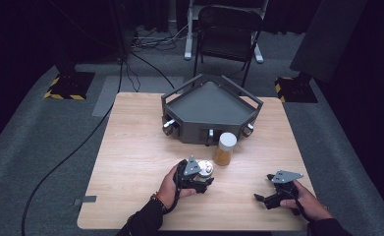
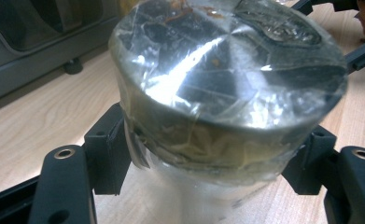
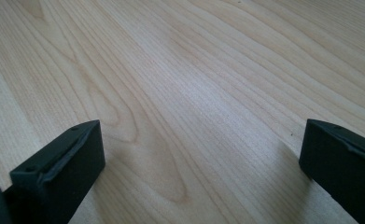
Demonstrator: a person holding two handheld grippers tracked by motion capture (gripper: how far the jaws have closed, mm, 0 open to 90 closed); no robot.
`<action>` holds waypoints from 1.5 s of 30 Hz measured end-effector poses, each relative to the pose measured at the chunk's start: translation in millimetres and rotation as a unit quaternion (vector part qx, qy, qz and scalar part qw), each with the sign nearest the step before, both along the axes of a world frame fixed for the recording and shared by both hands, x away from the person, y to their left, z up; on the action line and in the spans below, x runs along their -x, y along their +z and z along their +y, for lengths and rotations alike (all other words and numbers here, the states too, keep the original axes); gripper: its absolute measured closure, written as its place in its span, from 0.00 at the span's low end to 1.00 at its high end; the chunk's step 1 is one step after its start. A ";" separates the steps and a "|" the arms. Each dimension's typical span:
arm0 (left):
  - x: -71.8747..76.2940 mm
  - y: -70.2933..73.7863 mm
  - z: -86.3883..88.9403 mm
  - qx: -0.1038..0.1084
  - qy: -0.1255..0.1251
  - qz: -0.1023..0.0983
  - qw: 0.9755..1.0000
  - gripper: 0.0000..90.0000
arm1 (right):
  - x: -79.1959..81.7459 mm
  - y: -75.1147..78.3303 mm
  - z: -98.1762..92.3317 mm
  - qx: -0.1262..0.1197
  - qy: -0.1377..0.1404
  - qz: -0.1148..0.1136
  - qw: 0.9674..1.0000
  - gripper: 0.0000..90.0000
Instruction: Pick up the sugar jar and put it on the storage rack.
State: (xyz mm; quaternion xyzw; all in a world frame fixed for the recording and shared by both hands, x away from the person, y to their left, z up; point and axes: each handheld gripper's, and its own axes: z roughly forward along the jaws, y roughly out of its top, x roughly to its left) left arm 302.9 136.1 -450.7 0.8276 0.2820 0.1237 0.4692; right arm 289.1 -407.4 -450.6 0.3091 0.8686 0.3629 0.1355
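While both forearms come in over the near edge of the wooden desk [image 1: 130, 147], the left hand [image 1: 170, 187] wraps the body of the left tongs [image 1: 205, 173], whose black jaws are clamped on either side of a round, shiny lidded jar [image 2: 227, 88]. Seen from the left gripper view, the jar's flat metallic top is covered with crinkled clear wrap or tape that throws back bright glare, and a yellowish band runs round it just under the rim where the jaws press. From the high view the jar sits low over the desk, near its middle and toward the front. To the right and well apart, the right hand [image 1: 307, 199] holds the right tongs [image 1: 259, 197] close to the desk surface, jaws spread wide with only bare wood grain between them. Just beyond the gripped jar stands a second jar [image 1: 225, 149] with a white lid and amber contents, upright on the desk. Behind it, touching or nearly so, sits a dark grey angular tray [image 1: 211, 105] near the desk's far edge.
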 end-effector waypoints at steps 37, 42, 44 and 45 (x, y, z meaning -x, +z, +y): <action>-0.6 43.8 9.5 0.028 0.060 -0.037 0.997 0.33 | 0.0 0.1 0.0 0.000 0.000 0.000 1.000 0.00; -4.7 49.9 14.3 0.041 0.071 -0.048 0.995 0.33 | 0.0 0.0 0.0 0.000 0.000 0.000 1.000 0.00; -6.3 52.7 15.1 0.047 0.075 -0.053 0.995 0.33 | 0.0 0.0 0.0 0.000 0.000 0.000 1.000 0.00; -7.2 54.6 15.5 0.050 0.077 -0.055 0.994 0.33 | 0.0 0.1 0.0 0.000 0.000 0.000 1.000 0.00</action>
